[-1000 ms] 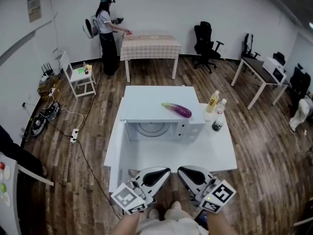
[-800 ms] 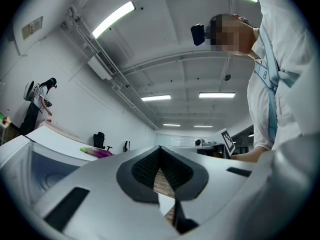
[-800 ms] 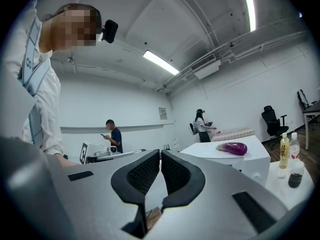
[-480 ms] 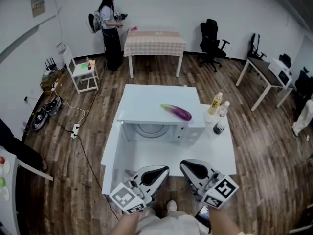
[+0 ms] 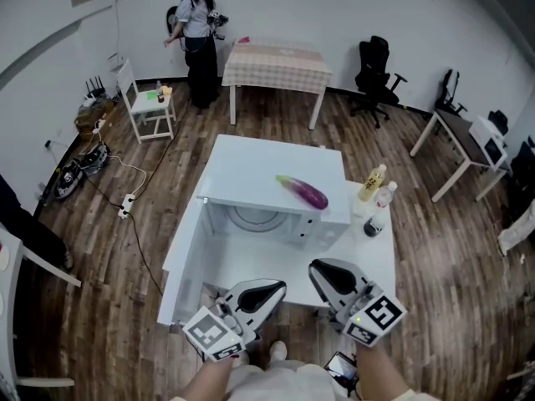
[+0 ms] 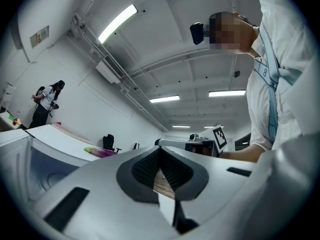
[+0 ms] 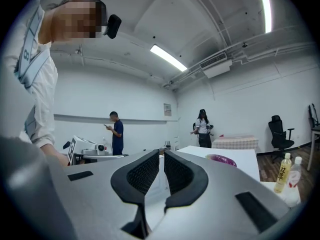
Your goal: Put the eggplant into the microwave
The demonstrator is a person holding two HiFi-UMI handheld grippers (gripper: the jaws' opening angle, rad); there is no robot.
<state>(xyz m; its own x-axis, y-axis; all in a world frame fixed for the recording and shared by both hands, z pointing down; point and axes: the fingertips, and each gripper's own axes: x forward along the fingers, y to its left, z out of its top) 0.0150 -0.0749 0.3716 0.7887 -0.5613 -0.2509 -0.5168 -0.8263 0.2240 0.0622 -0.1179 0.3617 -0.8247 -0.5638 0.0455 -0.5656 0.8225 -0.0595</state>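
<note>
A purple eggplant lies on top of the white microwave, toward its right side. The microwave's door hangs open to the left, and the cavity with its round plate shows. Both grippers hover at the near edge of the white table, well short of the eggplant. My left gripper is shut with nothing in it, and so is my right gripper. In the left gripper view the left gripper points past the eggplant. The right gripper has the eggplant ahead on the right.
A yellow bottle and a clear bottle stand on the table right of the microwave. Behind are a cloth-covered table, a person, a white chair and office chairs. Cables trail on the floor at left.
Both grippers have drifted forward over the table's near edge, still shut. The view has shifted nearer the table. The eggplant has stayed on the microwave.
</note>
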